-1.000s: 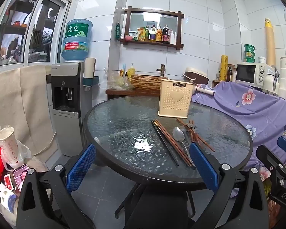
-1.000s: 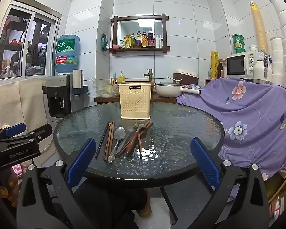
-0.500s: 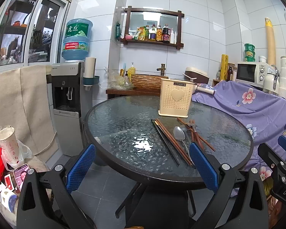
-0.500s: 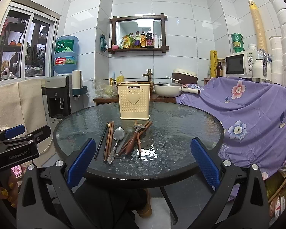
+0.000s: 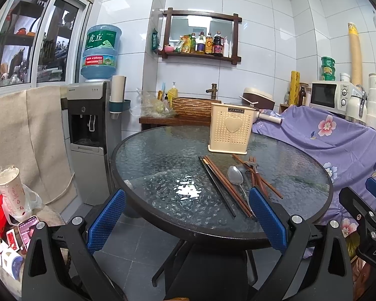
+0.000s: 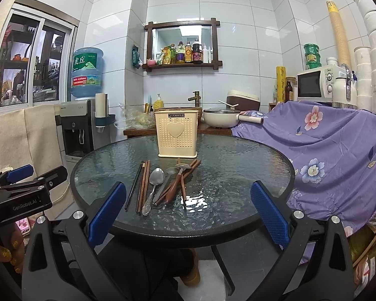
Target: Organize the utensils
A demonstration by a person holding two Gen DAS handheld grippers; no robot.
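A round glass bench [image 6: 238, 155] stands in a tiled kitchen corner, and the utensils lie loose on its near half. A cream plastic holder [image 6: 176, 133] with a heart on its front stands upright toward the far side of the bench, just behind the utensils and not touching them.

In the right wrist view, a black pair of chopsticks [image 6: 134, 186] and a brown pair of chopsticks [image 6: 143, 186] lie side by side at the left of the group, pointing toward the holder. Just to their right lies a metal spoon [image 6: 154, 184], bowl up and toward the holder. Beside it a second spoon [image 6: 168, 175], a wooden-handled spoon [image 6: 176, 183] and more brown chopsticks [image 6: 188, 173] cross over one another in a small heap.

The right claw [image 6: 188, 210] hangs at the near edge of the bench, its blue-padded fingers [image 6: 107, 209] spread wide with nothing between them. The left claw [image 5: 186, 218] is released as well, held at the bench's edge to the left of the utensils; its right finger [image 5: 267, 219] sits in front of the spoon handles in its own view. In the right wrist view a hand [image 6: 5, 248] grips the left claw's handle.

A water dispenser [image 5: 87, 135] stands by the wall at left, and a purple flowered cloth [image 6: 338, 150] covers the counter at right.
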